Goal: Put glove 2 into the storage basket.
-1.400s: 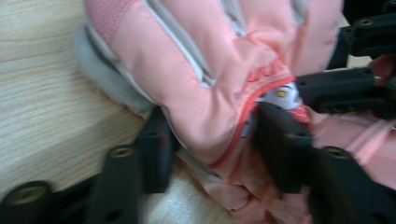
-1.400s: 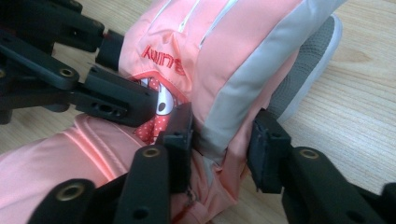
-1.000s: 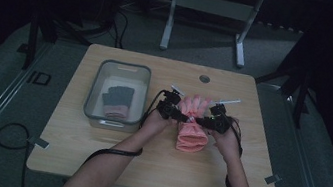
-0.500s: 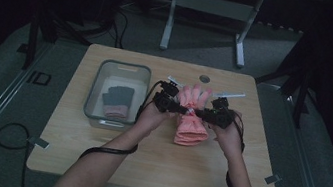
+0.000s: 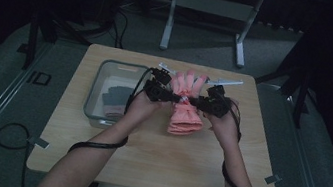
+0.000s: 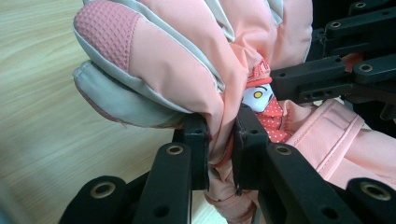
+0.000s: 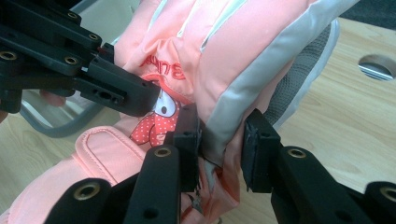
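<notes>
Glove [image 5: 185,107] hangs pinched between my left claw [image 6: 220,140] and right claw [image 7: 219,140]; close up, its cartoon patch [image 7: 159,116] shows.

Dim overhead scene, bright and sharp close-ups from your two grippers.

From the high view, your table [image 5: 153,162] sits in weak, even light while the floor and room beyond fall almost to black; the picture is grainy and soft, with faint shadows. In both gripper views the pink glove [image 6: 196,60] is well lit from above, colours clear, stitching crisp. The black jaws nearest the lens look slightly soft, and the wood grain blurs toward the edges. No strong glare.
</notes>
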The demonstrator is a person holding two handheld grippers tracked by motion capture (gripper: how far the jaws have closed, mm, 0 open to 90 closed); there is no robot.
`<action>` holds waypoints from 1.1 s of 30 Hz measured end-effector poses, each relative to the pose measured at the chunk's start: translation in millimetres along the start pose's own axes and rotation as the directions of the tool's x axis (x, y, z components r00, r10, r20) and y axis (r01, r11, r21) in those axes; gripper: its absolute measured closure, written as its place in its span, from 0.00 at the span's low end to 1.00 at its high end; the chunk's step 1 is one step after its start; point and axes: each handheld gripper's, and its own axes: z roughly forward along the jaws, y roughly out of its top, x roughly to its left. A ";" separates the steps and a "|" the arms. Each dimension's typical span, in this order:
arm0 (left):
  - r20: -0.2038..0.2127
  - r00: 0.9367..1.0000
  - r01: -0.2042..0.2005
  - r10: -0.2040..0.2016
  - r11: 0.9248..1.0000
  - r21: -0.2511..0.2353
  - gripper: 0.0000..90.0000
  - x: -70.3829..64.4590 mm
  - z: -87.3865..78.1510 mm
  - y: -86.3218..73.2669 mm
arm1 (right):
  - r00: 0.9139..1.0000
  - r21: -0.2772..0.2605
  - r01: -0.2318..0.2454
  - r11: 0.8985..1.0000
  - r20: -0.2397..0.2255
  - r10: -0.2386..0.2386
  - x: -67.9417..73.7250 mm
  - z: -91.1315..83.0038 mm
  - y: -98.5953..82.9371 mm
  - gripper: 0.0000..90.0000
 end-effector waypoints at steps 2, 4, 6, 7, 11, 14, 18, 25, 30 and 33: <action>-0.008 1.000 -0.001 0.001 1.000 -0.001 0.87 2.0 -5.4 1.5 | 1.000 -0.003 0.004 1.000 -0.003 -0.004 2.9 1.1 4.1 0.78; -0.014 1.000 -0.001 0.001 1.000 -0.004 0.87 4.3 -11.8 3.1 | 1.000 -0.010 0.008 1.000 -0.007 -0.008 6.8 2.3 9.6 0.78; -0.023 1.000 -0.001 0.000 1.000 -0.010 0.87 6.0 -18.2 4.3 | 1.000 -0.012 0.013 1.000 -0.012 -0.013 9.8 2.9 14.3 0.78; -0.028 1.000 -0.006 0.006 1.000 -0.007 0.87 7.2 -21.6 4.9 | 1.000 -0.016 0.015 1.000 -0.014 -0.015 11.9 3.4 16.8 0.78; -0.045 0.999 0.000 0.000 1.000 -0.013 0.87 12.3 -33.2 5.4 | 0.999 -0.026 0.024 0.999 -0.027 -0.025 19.3 7.2 25.6 0.78; -0.056 0.998 0.002 -0.003 1.000 -0.018 0.87 15.9 -40.5 4.7 | 0.999 -0.028 0.029 0.999 -0.037 -0.030 24.3 10.9 31.2 0.78; -0.069 0.997 0.014 -0.015 1.000 -0.019 0.87 20.9 -49.7 3.6 | 0.998 -0.027 0.038 0.999 -0.049 -0.039 30.9 15.5 38.0 0.78; -0.107 0.994 0.015 -0.018 0.999 -0.029 0.87 28.9 -69.8 4.1 | 0.996 -0.032 0.056 0.998 -0.063 -0.058 45.2 23.5 54.7 0.78; -0.126 0.992 0.027 -0.031 0.999 -0.030 0.87 35.8 -84.3 2.6 | 0.994 -0.030 0.072 0.997 -0.079 -0.074 56.2 29.8 65.2 0.78; -0.133 0.991 0.029 -0.033 0.999 -0.031 0.87 38.5 -89.8 1.7 | 0.993 -0.029 0.079 0.996 -0.084 -0.081 60.8 32.3 69.1 0.78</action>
